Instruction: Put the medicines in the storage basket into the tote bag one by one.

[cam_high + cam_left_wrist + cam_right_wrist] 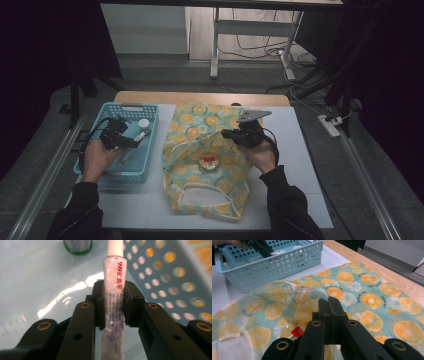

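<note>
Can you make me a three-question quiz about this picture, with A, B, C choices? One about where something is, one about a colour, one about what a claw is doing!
1. Where is the small green-rimmed bottle?
A. Inside the blue basket
B. On the floor
C. On the fruit-print bag

2. What colour is the cap of the ointment tube?
A. Black
B. White
C. Red

3. What is the left claw doing?
A. Hanging wide open
B. Gripping a spoon
C. Squeezing the ointment tube

Answers:
1. A, it stands on the basket's floor beyond the tube.
2. B, the ribbed cap is white above red lettering.
3. C, both pads press the tube's sides.
</note>
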The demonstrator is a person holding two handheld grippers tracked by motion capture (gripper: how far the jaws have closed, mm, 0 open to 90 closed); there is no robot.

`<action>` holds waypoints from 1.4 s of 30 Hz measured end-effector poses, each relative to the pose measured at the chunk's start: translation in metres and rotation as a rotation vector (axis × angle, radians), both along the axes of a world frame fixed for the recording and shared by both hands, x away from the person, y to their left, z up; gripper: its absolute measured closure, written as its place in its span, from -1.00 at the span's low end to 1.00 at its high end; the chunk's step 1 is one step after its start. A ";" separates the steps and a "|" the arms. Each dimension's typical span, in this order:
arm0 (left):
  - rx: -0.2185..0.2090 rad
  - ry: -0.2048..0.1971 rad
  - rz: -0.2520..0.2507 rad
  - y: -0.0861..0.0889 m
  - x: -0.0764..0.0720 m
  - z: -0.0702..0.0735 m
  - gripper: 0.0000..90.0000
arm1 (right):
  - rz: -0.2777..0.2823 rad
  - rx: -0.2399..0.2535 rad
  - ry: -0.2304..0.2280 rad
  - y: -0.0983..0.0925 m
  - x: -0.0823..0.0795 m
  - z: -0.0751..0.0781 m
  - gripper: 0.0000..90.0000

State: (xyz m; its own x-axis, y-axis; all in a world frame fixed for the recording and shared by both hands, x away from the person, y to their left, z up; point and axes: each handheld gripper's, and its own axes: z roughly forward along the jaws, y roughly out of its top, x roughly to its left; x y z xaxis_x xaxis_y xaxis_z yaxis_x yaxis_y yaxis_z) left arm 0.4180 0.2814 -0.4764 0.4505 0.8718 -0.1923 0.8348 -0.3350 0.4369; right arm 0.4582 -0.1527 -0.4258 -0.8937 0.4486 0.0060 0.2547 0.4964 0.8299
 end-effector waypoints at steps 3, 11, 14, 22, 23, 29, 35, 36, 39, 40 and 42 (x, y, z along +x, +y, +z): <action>-0.022 -0.015 -0.022 -0.004 -0.003 0.007 0.63 | -0.002 0.003 0.006 0.000 0.000 0.000 1.00; -0.052 -0.065 -0.064 -0.019 -0.013 0.026 0.63 | -0.001 0.007 0.006 0.000 0.000 0.000 1.00; -0.063 -0.081 -0.086 -0.027 -0.017 0.031 0.63 | -0.003 0.006 0.005 0.000 0.000 0.000 1.00; -0.089 -0.108 -0.161 -0.052 -0.028 0.044 0.63 | -0.005 0.004 0.004 0.000 0.000 0.000 1.00; -0.090 -0.112 -0.173 -0.056 -0.029 0.046 0.63 | -0.006 0.004 0.004 0.000 0.000 0.000 1.00; -0.099 -0.119 -0.253 -0.083 -0.034 0.053 0.63 | -0.009 0.005 0.003 0.000 0.000 0.000 1.00; -0.116 -0.112 -0.326 -0.113 -0.035 0.051 0.63 | -0.012 0.011 0.001 0.000 0.000 0.001 1.00; -0.112 -0.111 -0.338 -0.118 -0.035 0.050 0.63 | -0.012 0.012 0.001 -0.001 0.000 0.001 1.00; -0.122 -0.112 -0.362 -0.131 -0.035 0.049 0.63 | -0.014 0.013 -0.001 -0.001 0.000 0.001 1.00; -0.120 -0.112 -0.372 -0.136 -0.035 0.048 0.63 | -0.015 0.012 -0.001 -0.001 0.000 0.001 1.00; -0.124 -0.112 -0.387 -0.146 -0.034 0.046 0.63 | -0.016 0.013 -0.001 -0.001 0.000 0.001 1.00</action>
